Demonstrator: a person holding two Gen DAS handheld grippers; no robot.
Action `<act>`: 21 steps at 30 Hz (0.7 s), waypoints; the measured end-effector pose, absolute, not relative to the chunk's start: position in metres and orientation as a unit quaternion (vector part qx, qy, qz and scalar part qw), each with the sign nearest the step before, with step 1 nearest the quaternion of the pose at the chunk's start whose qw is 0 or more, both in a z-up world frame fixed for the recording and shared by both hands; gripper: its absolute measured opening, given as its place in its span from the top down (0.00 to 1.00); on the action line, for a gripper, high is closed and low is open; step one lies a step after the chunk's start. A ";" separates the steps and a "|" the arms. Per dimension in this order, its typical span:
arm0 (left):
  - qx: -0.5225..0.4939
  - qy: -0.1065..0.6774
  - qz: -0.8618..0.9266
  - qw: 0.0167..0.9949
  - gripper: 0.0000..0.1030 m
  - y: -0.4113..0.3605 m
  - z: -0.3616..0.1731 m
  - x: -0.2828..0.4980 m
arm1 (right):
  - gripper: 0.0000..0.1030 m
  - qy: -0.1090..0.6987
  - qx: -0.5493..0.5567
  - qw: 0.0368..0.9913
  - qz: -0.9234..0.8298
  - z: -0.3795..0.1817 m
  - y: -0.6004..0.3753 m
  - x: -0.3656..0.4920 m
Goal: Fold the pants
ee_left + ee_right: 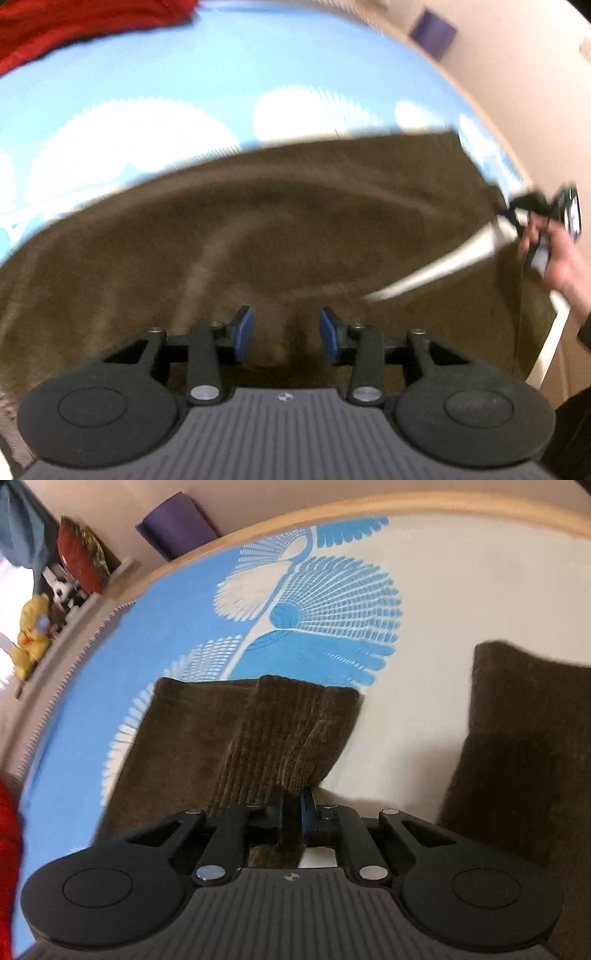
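On the blue-and-white patterned bedspread lie the brown corduroy pants. Over them, the left gripper hovers with jaws apart, while the right gripper is clamped on a pant-leg fold.

Blue-and-white patterned bedspread is covering the bed, wooden frame edging it; purple mat is leaning against beige wall; shelf is holding toys.
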State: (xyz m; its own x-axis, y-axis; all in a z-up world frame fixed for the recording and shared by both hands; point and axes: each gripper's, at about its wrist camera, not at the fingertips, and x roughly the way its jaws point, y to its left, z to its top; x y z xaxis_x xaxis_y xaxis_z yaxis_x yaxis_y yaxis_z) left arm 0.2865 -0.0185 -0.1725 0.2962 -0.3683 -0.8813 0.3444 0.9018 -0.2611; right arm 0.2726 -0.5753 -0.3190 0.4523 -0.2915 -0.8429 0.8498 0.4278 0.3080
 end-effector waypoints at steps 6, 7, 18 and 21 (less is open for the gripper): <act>-0.045 0.562 -0.123 0.817 0.57 0.069 -0.179 0.298 | 0.91 0.346 0.397 0.738 -0.423 -0.313 -0.587 0.257; -0.046 0.573 -0.106 0.811 0.57 0.086 -0.188 0.298 | 0.88 0.361 0.391 0.741 -0.409 -0.315 -0.587 0.261; -0.094 0.568 -0.016 0.817 0.66 0.154 -0.180 0.262 | 0.61 0.288 0.281 0.886 -0.230 -0.165 -0.493 0.252; -0.101 0.567 -0.030 0.817 0.65 0.146 -0.155 0.243 | 0.57 0.282 0.251 0.916 -0.134 -0.126 -0.449 0.233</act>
State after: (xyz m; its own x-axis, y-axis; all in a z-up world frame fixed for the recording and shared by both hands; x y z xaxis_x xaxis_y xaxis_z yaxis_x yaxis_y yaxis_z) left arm 0.2428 0.1459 -0.1549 0.3560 -0.1632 -0.9201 -0.0663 0.9777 -0.1991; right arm 0.2327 -0.4486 -0.1263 0.8051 -0.1032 -0.5841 0.3866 0.8381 0.3848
